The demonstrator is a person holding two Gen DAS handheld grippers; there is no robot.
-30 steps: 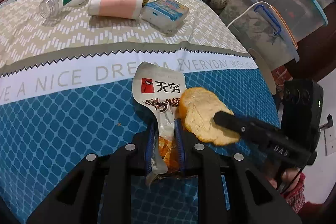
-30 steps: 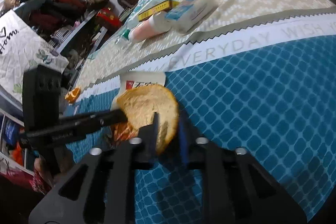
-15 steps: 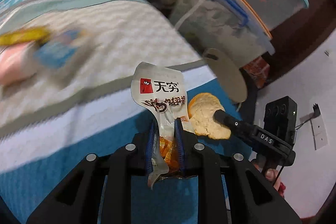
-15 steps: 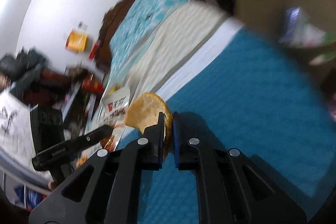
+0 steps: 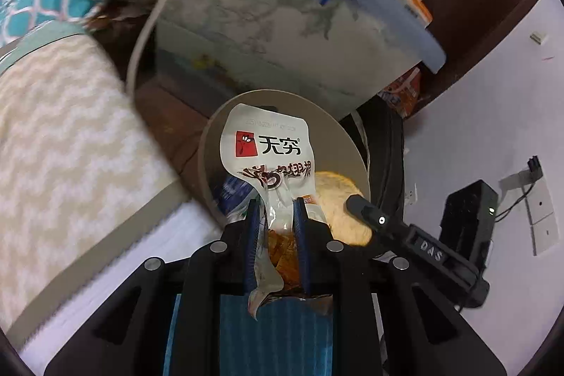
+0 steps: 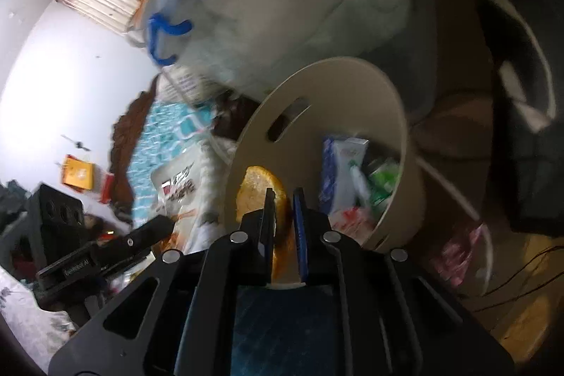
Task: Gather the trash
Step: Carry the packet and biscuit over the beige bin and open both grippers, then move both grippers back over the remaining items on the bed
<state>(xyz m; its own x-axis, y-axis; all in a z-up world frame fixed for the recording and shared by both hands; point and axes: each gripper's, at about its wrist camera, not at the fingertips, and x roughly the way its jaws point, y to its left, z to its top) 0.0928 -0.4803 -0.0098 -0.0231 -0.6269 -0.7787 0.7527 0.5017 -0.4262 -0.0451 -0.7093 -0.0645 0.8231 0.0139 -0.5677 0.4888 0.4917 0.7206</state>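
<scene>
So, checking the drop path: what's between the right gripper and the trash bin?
Only the orange peel it grips; right gripper reaches over the bin's rim, in the right wrist view.

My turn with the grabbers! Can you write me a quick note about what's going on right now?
Left gripper: pinching the snack wrapper, jaws just easing open, wrapper between them.
Right gripper: pinching the orange peel, jaws just easing open too.
Where: both pieces hang over the round beige bin beside the bed. The bin already holds a blue-and-white pack and other wrappers.
Done: wrapper and peel carried from the bed to the bin.
Left: let both drop in. Probably go back to the bed for more; this moment's views don't show what's there.
</scene>
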